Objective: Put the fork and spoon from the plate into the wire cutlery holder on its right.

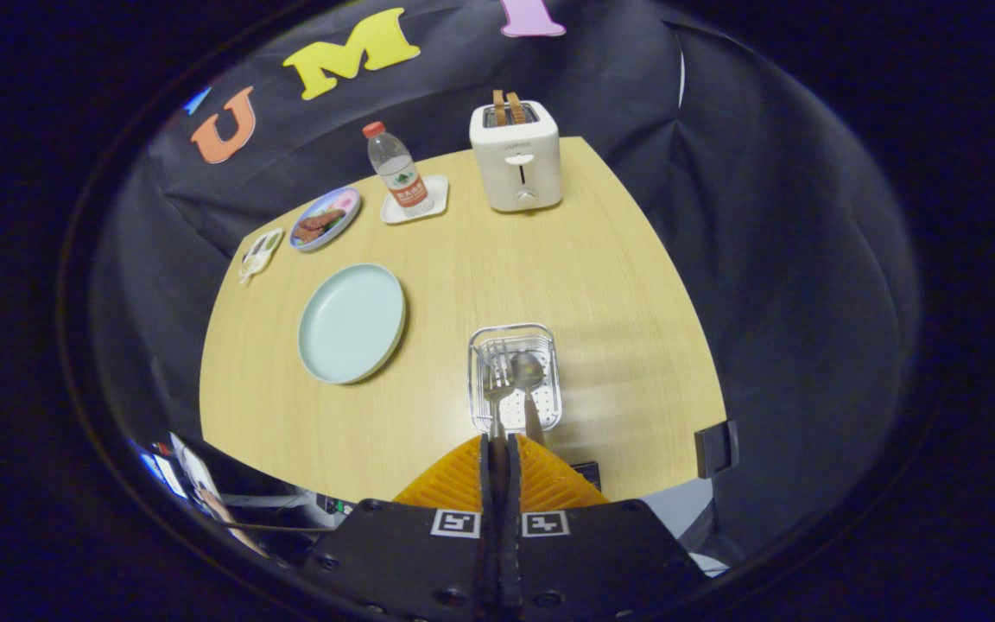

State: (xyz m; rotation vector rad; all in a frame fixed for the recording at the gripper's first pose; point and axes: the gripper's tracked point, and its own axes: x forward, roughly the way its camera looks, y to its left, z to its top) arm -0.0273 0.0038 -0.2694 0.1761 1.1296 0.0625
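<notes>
Cutlery looks nearly sorted: the spoon (529, 373) already rests in the wire cutlery holder (515, 335), the pale plate (351, 323) to its left lies bare, and the gripper (498, 445), fingers pressed together, pinches the fork (496, 384) by its handle over the basket. Only letting go seems left. Open tabletop (480, 259) surrounds the holder, though the near table edge sits close.
</notes>
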